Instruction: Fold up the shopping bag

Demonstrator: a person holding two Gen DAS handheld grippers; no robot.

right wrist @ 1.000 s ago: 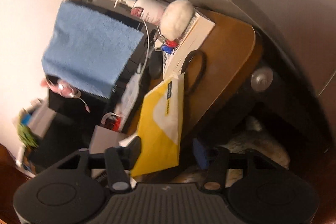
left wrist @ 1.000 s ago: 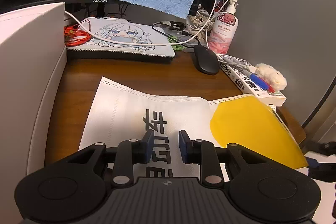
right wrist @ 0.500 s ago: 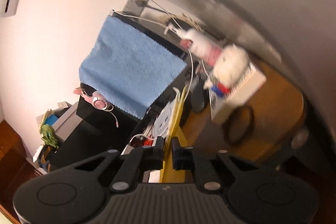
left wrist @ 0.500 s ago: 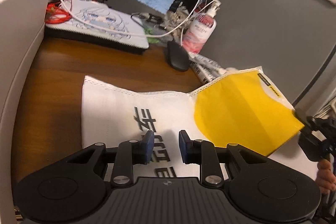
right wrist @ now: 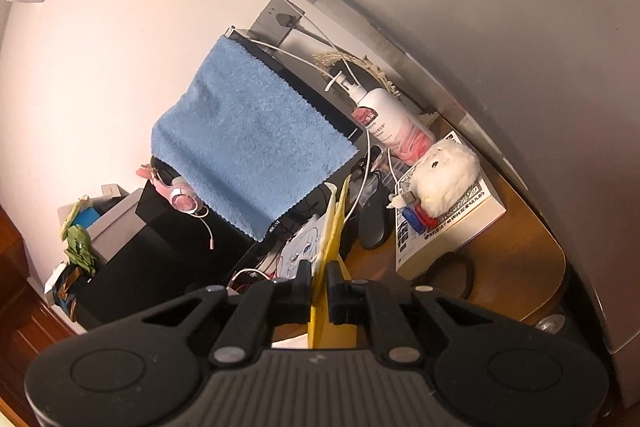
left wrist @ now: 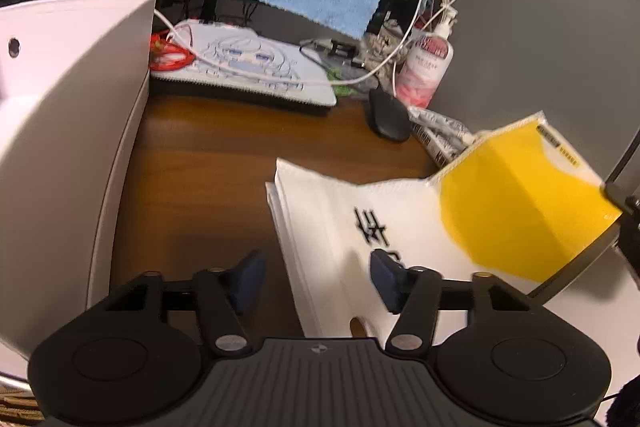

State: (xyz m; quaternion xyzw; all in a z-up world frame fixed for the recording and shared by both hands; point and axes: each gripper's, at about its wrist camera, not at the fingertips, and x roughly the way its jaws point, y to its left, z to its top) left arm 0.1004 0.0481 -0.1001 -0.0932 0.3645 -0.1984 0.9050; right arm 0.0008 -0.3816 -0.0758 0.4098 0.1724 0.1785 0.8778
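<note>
The desk point(left wrist: 208, 155) carries the shopping bag point(left wrist: 360, 227), whose white printed part lies flat on the brown wood while its yellow end is raised off the surface toward the right. The bag is judged to be light, limp non-woven fabric: it sags between supports, creases easily, and several stacked layers can be seen at its near left edge, so slipping between layers is to be expected. A hold is best taken at a stitched hem or corner, where the cloth is firmer.

The right claw point(right wrist: 319, 287) is clamped narrowly on the thin yellow edge point(right wrist: 322, 267), seen edge-on between its pads. The left claw point(left wrist: 316, 277) is moderately apart and closing slightly; the white edge lies between its fingers, and no pressing by the pads can be seen.
</note>
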